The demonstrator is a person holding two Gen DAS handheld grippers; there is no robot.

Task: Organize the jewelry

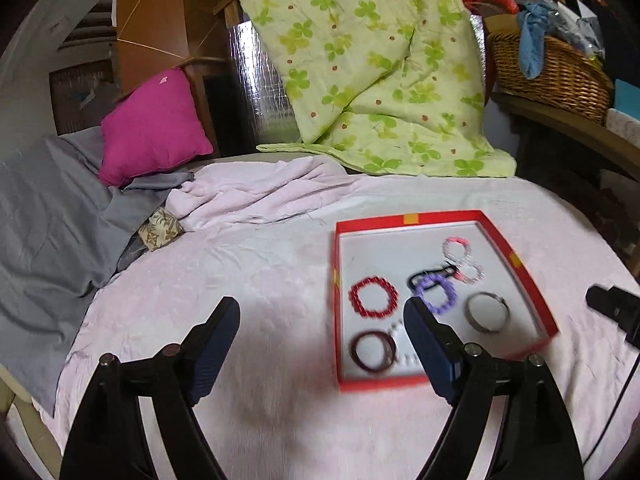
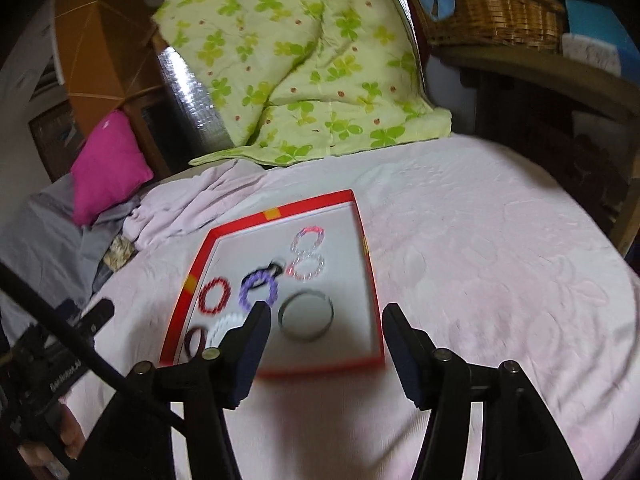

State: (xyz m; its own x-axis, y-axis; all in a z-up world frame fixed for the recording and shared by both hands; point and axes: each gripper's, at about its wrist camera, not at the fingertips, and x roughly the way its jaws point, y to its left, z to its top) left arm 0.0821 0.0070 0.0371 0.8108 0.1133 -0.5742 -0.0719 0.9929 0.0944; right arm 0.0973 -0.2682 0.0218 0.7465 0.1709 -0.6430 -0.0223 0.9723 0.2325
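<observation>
On the pink bedspread (image 1: 248,280) sits a red tray (image 1: 520,256) holding the bracelets: red (image 1: 373,296), purple (image 1: 438,294), metal (image 1: 488,312). Left gripper (image 1: 322,320) and right gripper (image 2: 326,320) hang above, jaws spread, gripping nothing.

This was a lived-in bedroom at home. A bed (image 1: 280,280) under a pale pink cover filled the middle. At its head leaned a green clover-print quilt (image 1: 372,68); left of the quilt sat a magenta pillow (image 1: 154,124) on rumpled grey bedding (image 1: 48,216). Right of the quilt, a wicker basket (image 1: 552,80) stuffed with clothes stood on a wooden shelf.
</observation>
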